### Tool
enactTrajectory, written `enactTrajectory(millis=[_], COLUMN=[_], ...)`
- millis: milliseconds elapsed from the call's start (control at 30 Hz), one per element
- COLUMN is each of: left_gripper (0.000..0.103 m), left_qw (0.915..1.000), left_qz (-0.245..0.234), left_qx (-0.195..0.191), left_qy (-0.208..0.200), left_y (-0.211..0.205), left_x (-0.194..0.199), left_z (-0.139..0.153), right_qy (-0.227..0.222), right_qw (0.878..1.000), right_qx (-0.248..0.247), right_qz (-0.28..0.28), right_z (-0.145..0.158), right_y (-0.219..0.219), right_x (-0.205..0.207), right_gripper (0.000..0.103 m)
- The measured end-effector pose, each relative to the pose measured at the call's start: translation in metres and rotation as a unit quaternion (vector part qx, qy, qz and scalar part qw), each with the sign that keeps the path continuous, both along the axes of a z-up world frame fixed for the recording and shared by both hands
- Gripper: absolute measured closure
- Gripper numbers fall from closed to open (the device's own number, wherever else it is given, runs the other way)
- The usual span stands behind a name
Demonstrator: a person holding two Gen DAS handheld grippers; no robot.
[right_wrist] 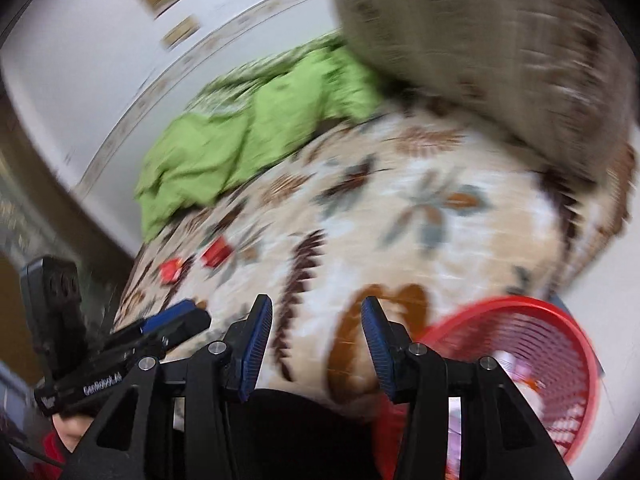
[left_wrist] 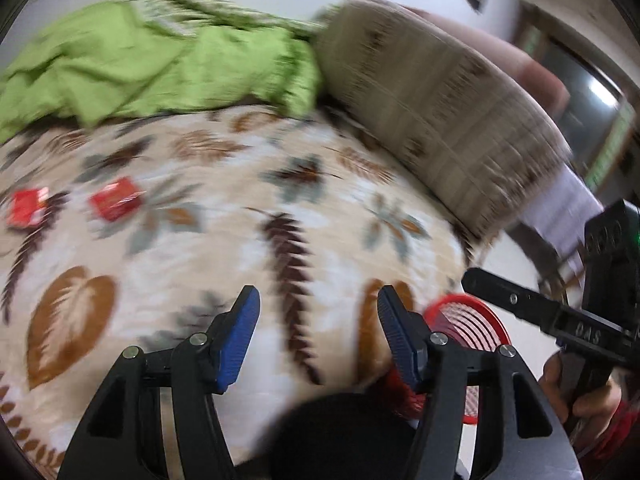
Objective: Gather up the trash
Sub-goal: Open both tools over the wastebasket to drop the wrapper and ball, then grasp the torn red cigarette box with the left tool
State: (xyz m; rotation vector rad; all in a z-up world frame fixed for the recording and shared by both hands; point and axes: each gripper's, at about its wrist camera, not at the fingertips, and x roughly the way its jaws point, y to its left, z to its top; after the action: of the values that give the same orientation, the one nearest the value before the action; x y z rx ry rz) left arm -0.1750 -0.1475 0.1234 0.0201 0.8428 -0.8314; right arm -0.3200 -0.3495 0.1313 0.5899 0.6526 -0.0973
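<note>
Two red wrappers lie on the leaf-print bedspread (left_wrist: 180,248): one (left_wrist: 115,200) left of middle and another (left_wrist: 26,208) at the far left edge. They also show small in the right wrist view (right_wrist: 216,254) (right_wrist: 171,270). My left gripper (left_wrist: 318,336) is open and empty above the bed, well short of the wrappers. My right gripper (right_wrist: 316,344) is open and empty. A red mesh basket (right_wrist: 532,364) with some trash inside sits at the bed's near edge, right of the right gripper; it also shows in the left wrist view (left_wrist: 468,320).
A crumpled green sheet (left_wrist: 152,64) lies at the far side of the bed. A brown patterned pillow (left_wrist: 436,108) lies at the right. A wall runs behind the bed. Both views are motion-blurred.
</note>
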Motion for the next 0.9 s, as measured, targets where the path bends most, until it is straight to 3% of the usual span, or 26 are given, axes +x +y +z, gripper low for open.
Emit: enactTrajectory(millis=[167, 433, 633, 900], left_gripper=[0.043, 0.043, 0.043, 0.044], left_qw=[0.9955, 0.9741, 0.943, 0.9004], left_qz=[0.093, 0.222, 0.322, 0.396], left_qx=[-0.015, -0.026, -0.046, -0.102], left_qy=[0.01, 0.033, 0.071, 0.149], left_y=[0.065, 0.154, 0.216, 0.242], left_x=[0.04, 0.098, 0.166, 0.253], left_z=[-0.002, -0.019, -0.044, -0.091], right_qy=[-0.005, 0.023, 0.028, 0.039], right_qw=[0.998, 0.99, 0.988, 0.986], right_qx=[-0.021, -0.049, -0.051, -0.047], right_qz=[0.055, 0.127, 0.145, 0.153], right_z=[-0.001, -0.014, -0.022, -0.038], right_y=[0.042, 0.096, 0.105, 0.1], right_x=[0.054, 0.132, 0.158, 0.192], right_gripper=[0.054, 0.054, 0.053, 0.053])
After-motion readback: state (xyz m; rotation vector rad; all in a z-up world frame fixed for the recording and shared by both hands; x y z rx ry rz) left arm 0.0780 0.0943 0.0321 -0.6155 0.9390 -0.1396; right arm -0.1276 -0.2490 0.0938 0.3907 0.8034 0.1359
